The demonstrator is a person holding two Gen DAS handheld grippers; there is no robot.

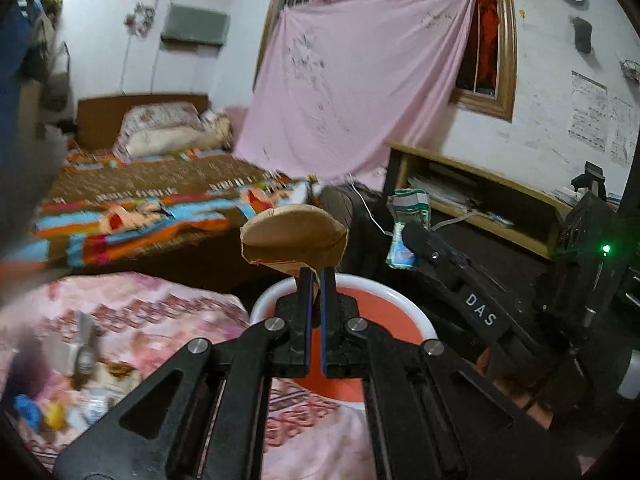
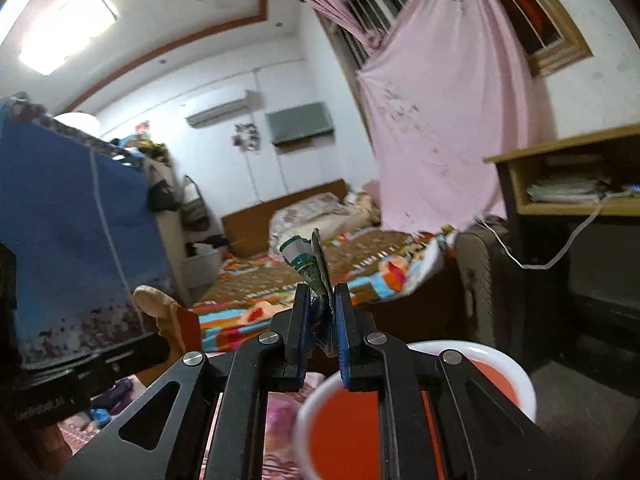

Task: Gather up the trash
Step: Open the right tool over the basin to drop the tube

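Note:
My left gripper (image 1: 316,276) is shut on a brown cardboard piece (image 1: 294,236) and holds it above the near rim of a red bin with a white rim (image 1: 416,312). My right gripper (image 2: 322,300) is shut on a crumpled green-and-white wrapper (image 2: 306,260) and holds it above the same bin (image 2: 516,368). In the left wrist view the right gripper (image 1: 412,240) reaches in from the right with the wrapper (image 1: 408,220). In the right wrist view the cardboard piece (image 2: 160,308) shows at the left.
A pink floral cloth (image 1: 152,320) with several small items (image 1: 52,412) lies left of the bin. A bed with a colourful blanket (image 1: 152,204) is behind. A wooden shelf desk (image 1: 480,196) stands at the right, a blue cabinet (image 2: 68,236) at the left.

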